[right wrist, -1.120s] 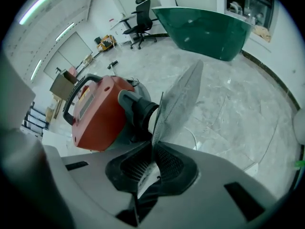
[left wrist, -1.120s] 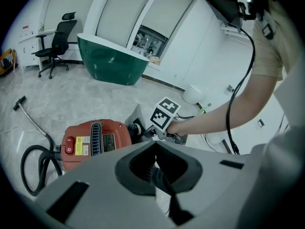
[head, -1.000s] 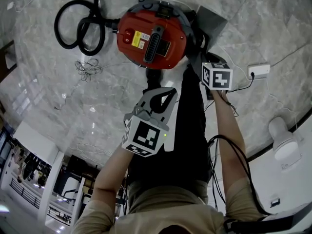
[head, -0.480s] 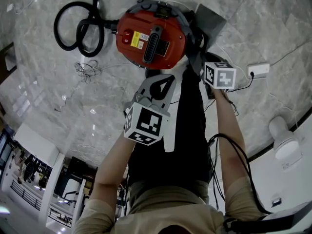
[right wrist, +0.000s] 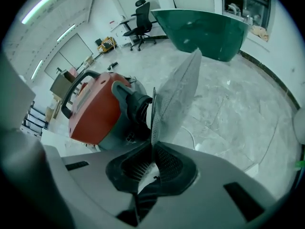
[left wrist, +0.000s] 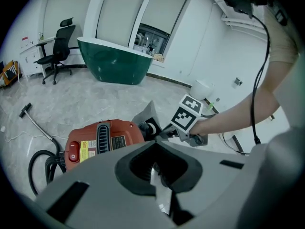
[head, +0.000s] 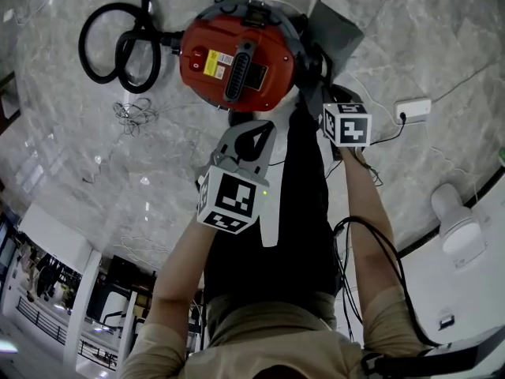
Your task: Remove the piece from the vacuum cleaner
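Note:
The red vacuum cleaner (head: pixel 237 61) stands on the marble floor, its black hose (head: pixel 118 46) coiled at its left. A flat grey piece (head: pixel 335 26) sticks out from the black port on the vacuum's right side. My right gripper (head: pixel 319 93) is shut on that piece's near edge; in the right gripper view the grey piece (right wrist: pixel 178 94) rises straight out of the closed right gripper (right wrist: pixel 152 144) beside the vacuum (right wrist: pixel 93 109). My left gripper (head: pixel 260 125) hovers just short of the vacuum's near side, jaws together and holding nothing. In the left gripper view the left gripper (left wrist: pixel 155 144) points at the vacuum (left wrist: pixel 102 140).
A tangle of thin cord (head: pixel 134 113) lies left of the vacuum. At the right are a white power strip (head: pixel 414 110) with its cable and a white round appliance (head: pixel 458 227). The person's dark-trousered legs stand between the grippers. A green counter (left wrist: pixel 114 63) and an office chair (left wrist: pixel 59 49) stand far off.
My left gripper has sunk a little nearer the vacuum's near side. The right gripper has kept its hold on the grey piece and stayed in place.

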The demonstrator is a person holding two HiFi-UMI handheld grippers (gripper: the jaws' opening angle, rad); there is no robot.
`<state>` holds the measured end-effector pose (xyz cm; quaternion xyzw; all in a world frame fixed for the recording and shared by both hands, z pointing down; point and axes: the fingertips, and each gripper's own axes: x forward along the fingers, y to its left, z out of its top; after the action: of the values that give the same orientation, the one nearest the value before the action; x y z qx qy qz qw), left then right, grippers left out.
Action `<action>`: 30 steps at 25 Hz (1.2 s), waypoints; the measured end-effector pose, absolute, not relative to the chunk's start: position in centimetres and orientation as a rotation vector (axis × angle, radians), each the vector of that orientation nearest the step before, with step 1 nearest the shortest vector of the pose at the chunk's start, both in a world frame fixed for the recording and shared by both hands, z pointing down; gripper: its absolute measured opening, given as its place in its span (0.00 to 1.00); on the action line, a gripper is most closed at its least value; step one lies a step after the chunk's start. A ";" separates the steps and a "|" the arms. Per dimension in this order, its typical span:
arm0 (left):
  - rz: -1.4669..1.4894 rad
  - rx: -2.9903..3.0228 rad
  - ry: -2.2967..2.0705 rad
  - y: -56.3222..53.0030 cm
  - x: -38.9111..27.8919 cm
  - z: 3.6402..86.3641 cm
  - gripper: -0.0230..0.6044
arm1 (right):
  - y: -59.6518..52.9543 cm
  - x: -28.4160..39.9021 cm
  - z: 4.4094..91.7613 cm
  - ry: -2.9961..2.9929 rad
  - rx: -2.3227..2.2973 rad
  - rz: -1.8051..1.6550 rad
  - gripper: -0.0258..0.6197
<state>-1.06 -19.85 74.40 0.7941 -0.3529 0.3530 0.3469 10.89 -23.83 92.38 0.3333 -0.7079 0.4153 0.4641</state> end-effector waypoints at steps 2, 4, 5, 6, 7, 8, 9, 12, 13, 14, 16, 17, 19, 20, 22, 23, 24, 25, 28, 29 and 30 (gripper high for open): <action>0.911 2.060 -0.913 -19.8 -0.8 74.4 0.04 | -23.8 11.1 92.5 -1.739 0.827 1.039 0.08; 0.906 2.062 -0.915 -19.8 -0.7 74.1 0.04 | -23.8 11.2 92.6 -1.742 0.829 1.013 0.08; 0.904 2.062 -0.915 -19.7 -0.8 74.0 0.04 | -23.8 11.2 92.5 -1.741 0.826 0.987 0.08; 0.904 2.060 -0.916 -19.7 -0.8 73.9 0.04 | -23.7 11.2 92.5 -1.739 0.820 0.962 0.08; 0.904 2.059 -0.915 -19.6 -0.9 73.9 0.04 | -23.7 11.2 92.5 -1.738 0.814 0.947 0.08; 0.902 2.060 -0.915 -19.5 -0.9 73.7 0.04 | -23.6 11.2 92.6 -1.736 0.814 0.943 0.08; 0.899 2.063 -0.914 -19.5 -0.8 73.6 0.04 | -23.7 11.2 92.6 -1.734 0.818 0.948 0.08; 0.897 2.070 -0.906 -19.4 -0.3 73.5 0.04 | -23.8 11.6 92.6 -1.732 0.849 0.955 0.08; 0.899 2.072 -0.904 -19.3 -0.2 73.5 0.04 | -23.9 11.8 92.6 -1.731 0.859 0.951 0.08; 0.901 2.073 -0.903 -19.1 -0.3 73.5 0.04 | -23.8 12.0 92.6 -1.728 0.868 0.945 0.08; 0.902 2.070 -0.905 -18.8 -0.6 73.6 0.04 | -23.8 12.2 92.7 -1.722 0.879 0.935 0.08; 0.900 2.066 -0.907 -18.7 -0.8 73.6 0.04 | -23.7 12.2 92.7 -1.719 0.880 0.936 0.08; 0.896 2.059 -0.909 -18.5 -0.9 73.8 0.04 | -23.8 12.2 92.8 -1.715 0.880 0.942 0.08; 0.897 2.058 -0.907 -18.4 -0.8 73.8 0.04 | -23.9 12.3 92.8 -1.716 0.883 0.941 0.08; 0.896 2.062 -0.901 -18.2 -0.5 73.8 0.04 | -24.0 12.8 92.9 -1.712 0.888 0.946 0.08; 0.893 2.064 -0.899 -18.2 -0.4 73.8 0.04 | -24.0 12.9 92.9 -1.709 0.885 0.950 0.08; 0.891 2.064 -0.899 -18.2 -0.4 73.7 0.04 | -23.9 13.0 92.9 -1.708 0.878 0.949 0.08; 0.890 2.062 -0.901 -18.2 -0.5 73.7 0.04 | -23.9 12.9 93.0 -1.708 0.871 0.948 0.08; 0.887 2.059 -0.904 -18.4 -0.3 73.8 0.04 | -24.0 12.9 93.1 -1.708 0.878 0.977 0.08; 0.885 2.061 -0.903 -18.5 -0.2 73.8 0.04 | -24.0 13.0 93.1 -1.705 0.885 0.987 0.08; 0.883 2.063 -0.901 -18.5 -0.1 73.8 0.04 | -24.1 13.2 93.1 -1.701 0.892 0.996 0.08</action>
<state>-0.09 -18.50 73.82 0.7979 -0.3486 0.3416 0.3537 13.19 -24.06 93.13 0.3639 -0.6941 0.4063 0.4697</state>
